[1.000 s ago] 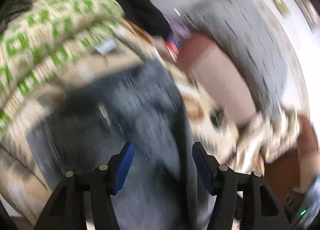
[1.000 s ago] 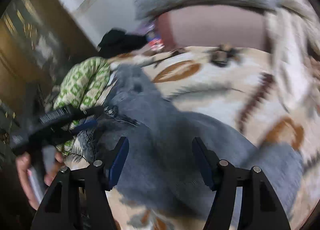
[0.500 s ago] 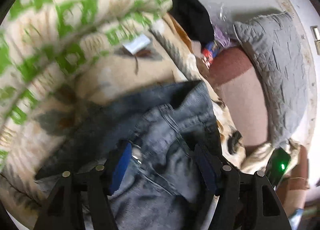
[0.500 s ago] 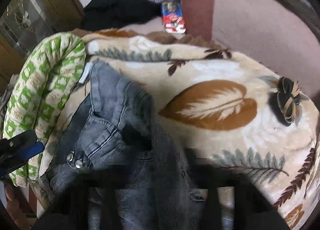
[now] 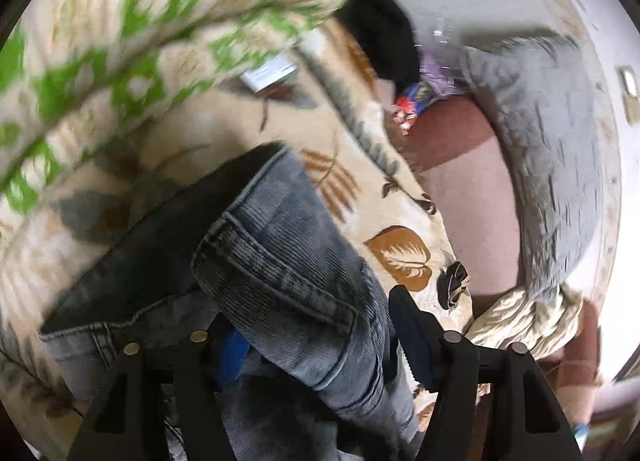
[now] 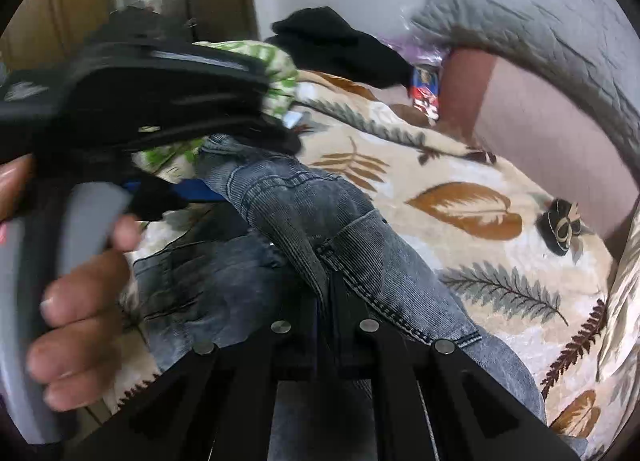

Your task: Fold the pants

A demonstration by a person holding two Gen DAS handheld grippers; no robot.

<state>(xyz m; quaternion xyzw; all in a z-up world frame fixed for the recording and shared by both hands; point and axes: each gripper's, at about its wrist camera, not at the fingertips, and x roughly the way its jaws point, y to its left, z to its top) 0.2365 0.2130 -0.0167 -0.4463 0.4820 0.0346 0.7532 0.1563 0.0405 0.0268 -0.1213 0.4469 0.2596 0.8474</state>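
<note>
The right tool (image 6: 326, 301) is clamped on the jeans (image 6: 320, 221); the left tool (image 5: 320, 333), jaws just narrowing, straddles a denim fold. Open blanket (image 6: 460, 253) lies rightward.

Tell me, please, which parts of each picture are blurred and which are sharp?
Left wrist view: the green quilt is smeared by motion; the jeans look sharper. Right wrist view: the left gripper and hand are blurred; the jeans and blanket are clear.

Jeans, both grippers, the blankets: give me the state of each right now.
Jeans: bunched, partly lifted off the leaf blanket.
Right gripper: shut on the jeans.
Left gripper: jaws just been closing around jeans; grip unclear.
Green blanket: rolled up beside the jeans.
</note>
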